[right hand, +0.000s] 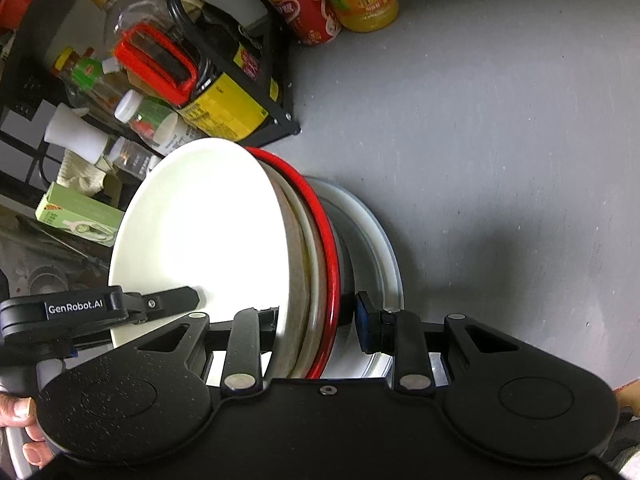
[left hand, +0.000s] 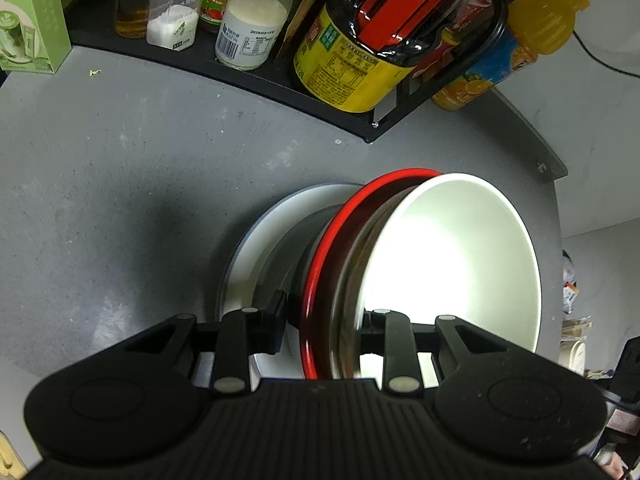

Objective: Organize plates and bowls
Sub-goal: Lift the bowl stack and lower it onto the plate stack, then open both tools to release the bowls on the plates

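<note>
A stack of nested bowls sits on a white plate (left hand: 256, 232) on the grey table. The top one is a white bowl (left hand: 452, 256); under it are a metal-looking one and a red-rimmed bowl (left hand: 320, 264). My left gripper (left hand: 324, 320) is shut on the rims of the stack, one finger outside the red rim, one inside the white bowl. In the right wrist view my right gripper (right hand: 316, 320) is shut on the same stack from the other side: white bowl (right hand: 200, 232), red-rimmed bowl (right hand: 326, 248), plate (right hand: 380, 240). The left gripper (right hand: 168, 300) shows inside the white bowl.
A black rack (left hand: 248, 76) at the table's back holds bottles and jars, including a dark sauce jug with a yellow label (left hand: 360, 64). An orange juice bottle (left hand: 520, 40) stands right of it. A green carton (left hand: 28, 24) stands at the back left.
</note>
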`<state>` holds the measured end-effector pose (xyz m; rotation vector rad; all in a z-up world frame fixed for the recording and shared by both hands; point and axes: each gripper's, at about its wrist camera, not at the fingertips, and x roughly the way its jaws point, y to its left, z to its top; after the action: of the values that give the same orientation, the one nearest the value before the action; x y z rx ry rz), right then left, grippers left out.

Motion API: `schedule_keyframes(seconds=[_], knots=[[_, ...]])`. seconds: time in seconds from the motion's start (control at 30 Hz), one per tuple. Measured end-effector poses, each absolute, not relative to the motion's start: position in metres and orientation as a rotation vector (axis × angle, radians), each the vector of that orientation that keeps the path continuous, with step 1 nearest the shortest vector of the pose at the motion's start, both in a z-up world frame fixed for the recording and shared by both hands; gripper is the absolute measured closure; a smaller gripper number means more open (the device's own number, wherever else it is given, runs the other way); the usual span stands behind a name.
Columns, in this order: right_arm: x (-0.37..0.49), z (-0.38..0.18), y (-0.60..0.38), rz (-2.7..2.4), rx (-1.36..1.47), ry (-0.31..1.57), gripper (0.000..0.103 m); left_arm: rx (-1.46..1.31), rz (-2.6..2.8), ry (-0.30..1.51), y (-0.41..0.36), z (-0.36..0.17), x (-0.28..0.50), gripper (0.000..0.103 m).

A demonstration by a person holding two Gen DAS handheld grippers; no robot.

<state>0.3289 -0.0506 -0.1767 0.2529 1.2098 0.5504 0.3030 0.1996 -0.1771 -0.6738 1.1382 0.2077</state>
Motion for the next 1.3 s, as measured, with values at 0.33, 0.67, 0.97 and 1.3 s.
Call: schedule_keyframes(seconds=[0.33,0.67,0.97,1.3], knots=[[0.33,-0.176,-0.044,0.551,0.241,1.206,0.068,-0.657,0.209,1.151,0.202,-0.185,0.305,0.074],[0.325,-0.155,-0.045,0.527,0.196,1.141,0.039,-0.586,0.24,1.113,0.209,-0.163,0.311,0.046],[0.315,-0.135,-0.059,0.488,0.157,1.017,0.014,-0.476,0.238,1.06,0.205,-0.138,0.315,0.021],[0.311,-0.127,-0.096,0.421,0.158,0.918,0.007,-0.401,0.189,0.974,0.186,-0.119,0.317,0.012]])
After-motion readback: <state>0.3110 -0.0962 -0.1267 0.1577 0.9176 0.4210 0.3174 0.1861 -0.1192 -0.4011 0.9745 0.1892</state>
